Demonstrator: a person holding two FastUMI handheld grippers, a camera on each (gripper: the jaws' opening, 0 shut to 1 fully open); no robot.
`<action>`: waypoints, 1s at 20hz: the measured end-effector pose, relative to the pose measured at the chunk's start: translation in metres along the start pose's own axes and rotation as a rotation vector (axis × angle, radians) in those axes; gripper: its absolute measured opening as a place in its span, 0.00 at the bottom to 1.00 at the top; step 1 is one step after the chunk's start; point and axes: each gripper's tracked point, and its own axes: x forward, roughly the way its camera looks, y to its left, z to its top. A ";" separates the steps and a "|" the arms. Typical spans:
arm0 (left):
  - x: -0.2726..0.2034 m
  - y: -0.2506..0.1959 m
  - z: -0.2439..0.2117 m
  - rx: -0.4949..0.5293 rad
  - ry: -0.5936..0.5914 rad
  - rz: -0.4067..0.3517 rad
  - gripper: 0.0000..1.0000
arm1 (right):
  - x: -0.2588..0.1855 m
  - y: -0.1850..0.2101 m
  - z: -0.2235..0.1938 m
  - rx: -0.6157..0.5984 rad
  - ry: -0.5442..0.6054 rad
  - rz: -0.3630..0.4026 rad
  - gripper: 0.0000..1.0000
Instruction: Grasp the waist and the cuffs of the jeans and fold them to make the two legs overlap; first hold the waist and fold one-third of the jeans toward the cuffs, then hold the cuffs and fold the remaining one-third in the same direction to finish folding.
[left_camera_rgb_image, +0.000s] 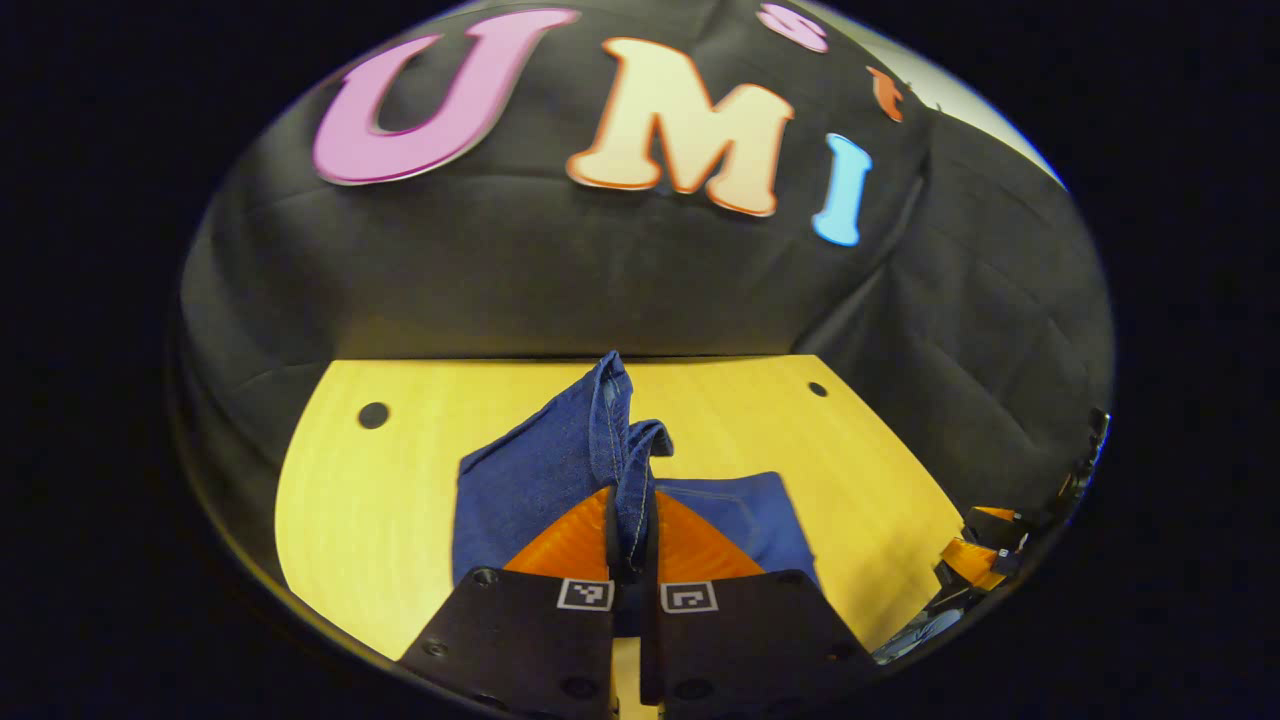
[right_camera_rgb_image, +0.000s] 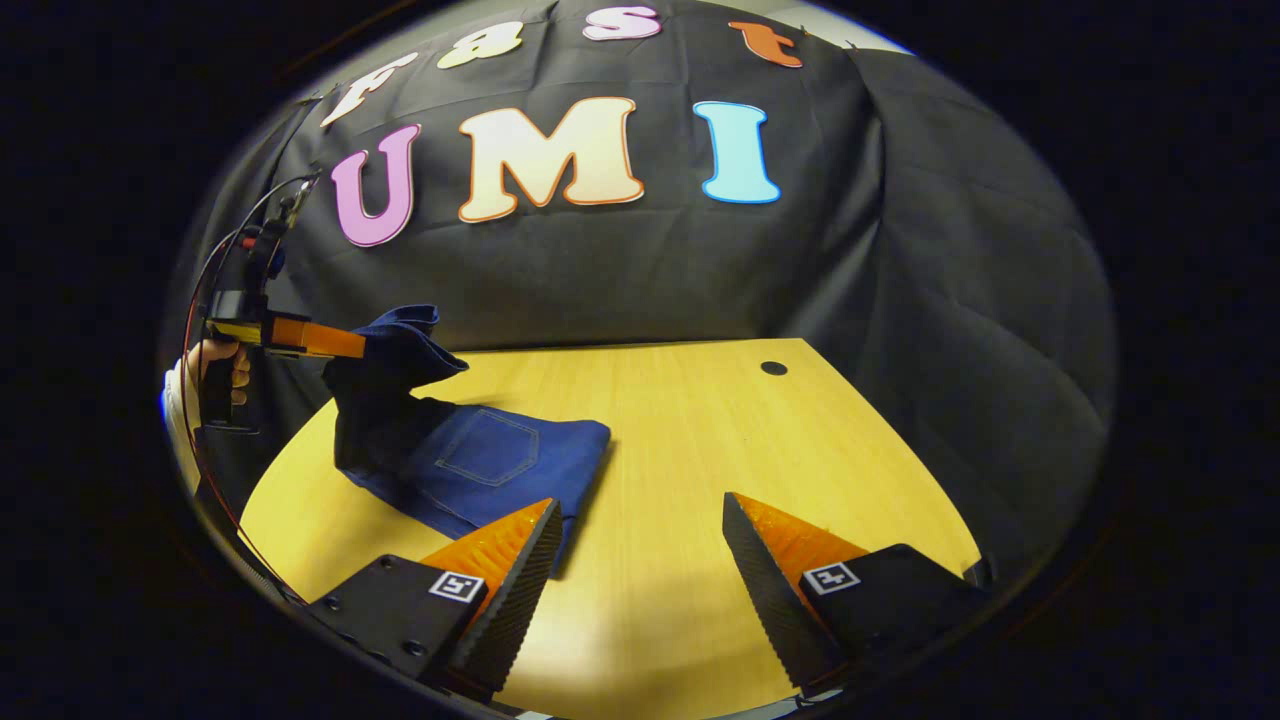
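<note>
Your left tool (left_camera_rgb_image: 630, 545) is clamped on a folded edge of the jeans (left_camera_rgb_image: 545, 470), and the cloth sticks up between its two fingers. In the right gripper view your hand (right_camera_rgb_image: 215, 365) holds that left tool up above the left edge of the worktop (right_camera_rgb_image: 700, 420), so one end of the jeans hangs lifted while the rest, with the back pocket (right_camera_rgb_image: 487, 445) showing, lies flat on the left part of the worktop. Your right tool (right_camera_rgb_image: 640, 535) has its fingers wide apart, holds nothing, and sits over the near edge, just beside the jeans.
</note>
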 end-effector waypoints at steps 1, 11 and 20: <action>0.007 -0.025 0.000 0.032 0.004 -0.023 0.03 | -0.001 -0.012 -0.002 0.003 0.002 -0.008 0.99; 0.079 -0.107 -0.153 0.223 0.275 0.026 0.03 | -0.013 -0.066 -0.009 0.037 0.004 -0.028 0.99; 0.084 -0.090 -0.189 0.429 0.316 0.230 0.48 | -0.022 -0.043 -0.001 0.062 -0.005 0.026 0.99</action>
